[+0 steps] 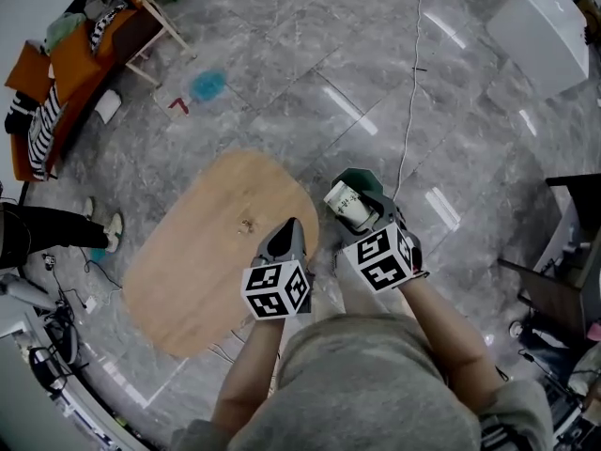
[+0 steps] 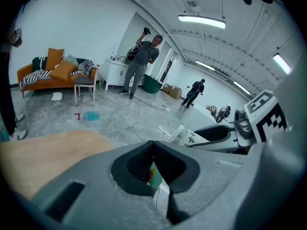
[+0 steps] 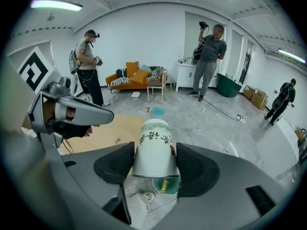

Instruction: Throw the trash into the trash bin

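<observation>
My right gripper [image 1: 366, 218] [image 3: 154, 164] is shut on a white paper cup [image 1: 346, 203] [image 3: 154, 143] with green print, pinched at its sides and tilted. Directly beneath the cup sits a green trash bin [image 1: 368, 182] [image 3: 165, 186] on the floor, just off the right edge of the oval wooden table [image 1: 197, 271]. My left gripper [image 1: 292, 225] [image 2: 153, 145] hovers over the table's right edge, shut with nothing between its jaws. In the left gripper view the cup [image 2: 184, 136] shows to the right. A small scrap [image 1: 247, 224] lies on the tabletop.
An orange sofa [image 1: 66, 73] and a small side table [image 1: 155, 17] stand at the far left. A white cabinet [image 1: 545, 22] is at the upper right, and a cable [image 1: 413, 83] runs across the grey tiled floor. Two people [image 3: 88, 66] [image 3: 209, 61] stand further off.
</observation>
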